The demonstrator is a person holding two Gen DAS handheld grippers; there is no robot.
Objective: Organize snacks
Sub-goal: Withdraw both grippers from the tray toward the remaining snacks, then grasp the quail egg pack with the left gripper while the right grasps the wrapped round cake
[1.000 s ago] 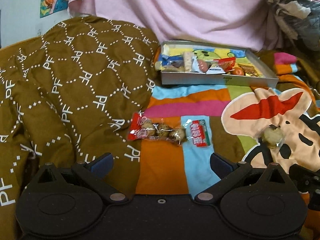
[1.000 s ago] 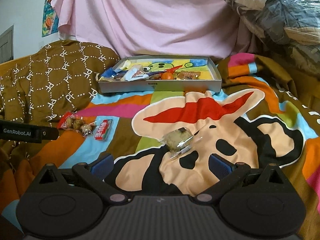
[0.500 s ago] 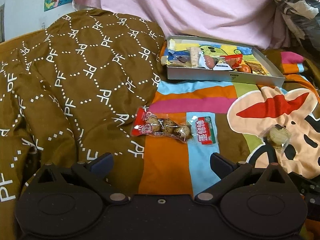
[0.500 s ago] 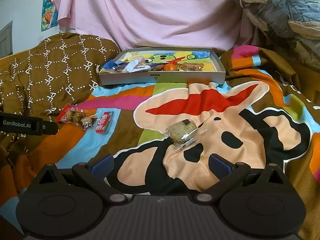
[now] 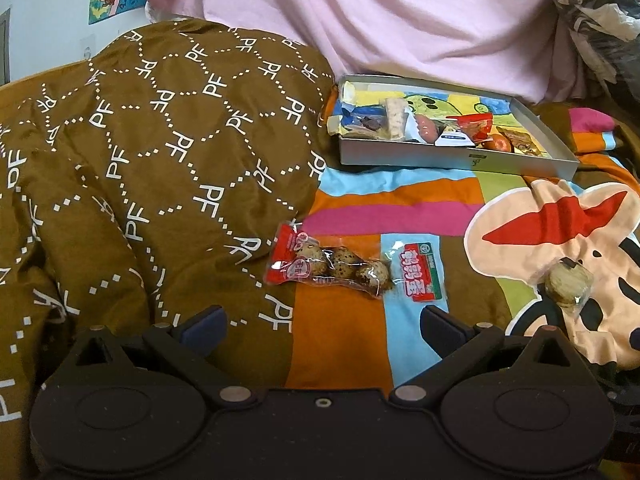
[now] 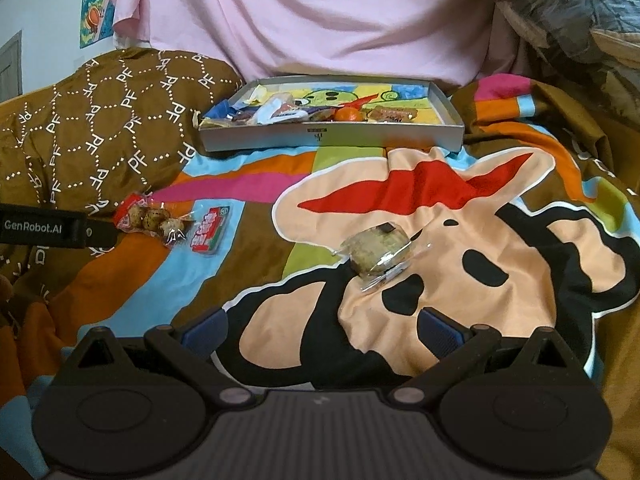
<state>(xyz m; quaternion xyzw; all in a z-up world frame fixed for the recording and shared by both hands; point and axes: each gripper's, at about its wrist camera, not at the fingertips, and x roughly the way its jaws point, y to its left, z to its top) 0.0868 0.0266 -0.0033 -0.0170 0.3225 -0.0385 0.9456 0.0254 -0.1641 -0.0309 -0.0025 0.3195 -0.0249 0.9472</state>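
Red-ended quail egg packet (image 5: 352, 268) lies on the bedspread (image 5: 340, 336) at 12 o'clock of the left gripper (image 5: 322, 326), jaws wide. The right gripper (image 6: 320, 330), also wide, faces the wrapped pastry (image 6: 378, 254); the snack tray (image 6: 332, 138) is beyond.

From the left gripper (image 5: 322, 322), jaws wide, bare bedspread (image 5: 340, 344) runs to the egg packet (image 5: 352, 268) at 12 o'clock. A brown quilt (image 5: 140, 160) mounds at 10 o'clock. The right gripper (image 6: 322, 326) has flat cloth up to the wrapped cake (image 6: 380, 254) at 1 o'clock; the tray (image 6: 332, 136) lies beyond.
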